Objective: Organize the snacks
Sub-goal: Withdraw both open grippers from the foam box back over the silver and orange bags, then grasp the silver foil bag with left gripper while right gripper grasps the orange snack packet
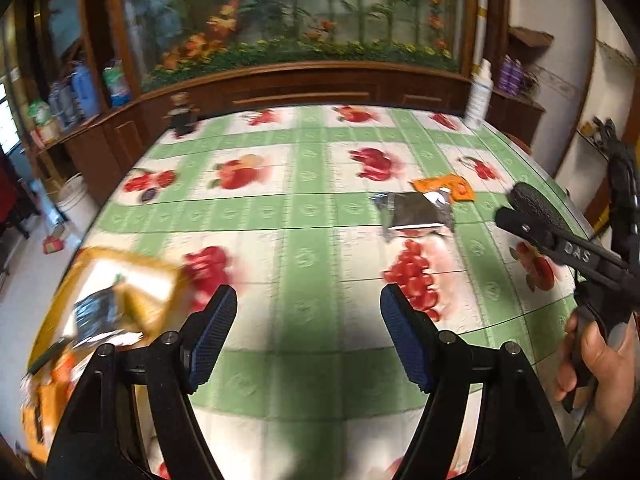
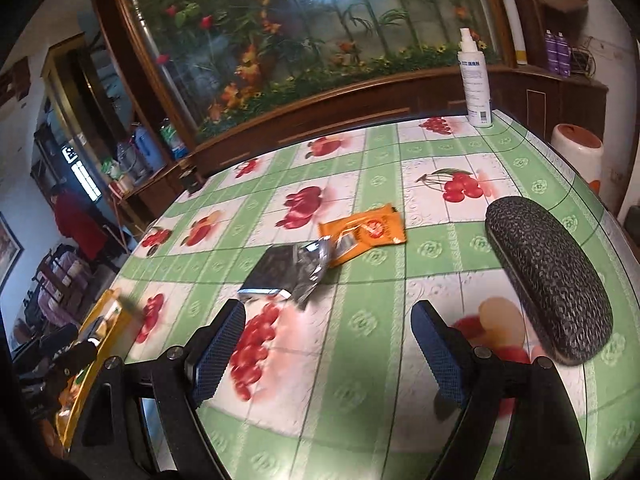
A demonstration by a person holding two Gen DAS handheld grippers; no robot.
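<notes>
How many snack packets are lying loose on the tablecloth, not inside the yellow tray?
2. The orange packet lies mid-table; the black and silver packet lies just in front, overlapping its corner. More packets sit in the yellow tray, too blurred to count.

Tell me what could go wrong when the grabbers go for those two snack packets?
1. The silver packet overlaps the orange packet, so gripping one may drag the other along.
2. The dark textured case lies close beside the right tool, whose jaws stand open and empty; a wide swing might knock it.
3. The yellow tray sits at the table's edge beside the empty left tool, so a bump could push it off.
</notes>
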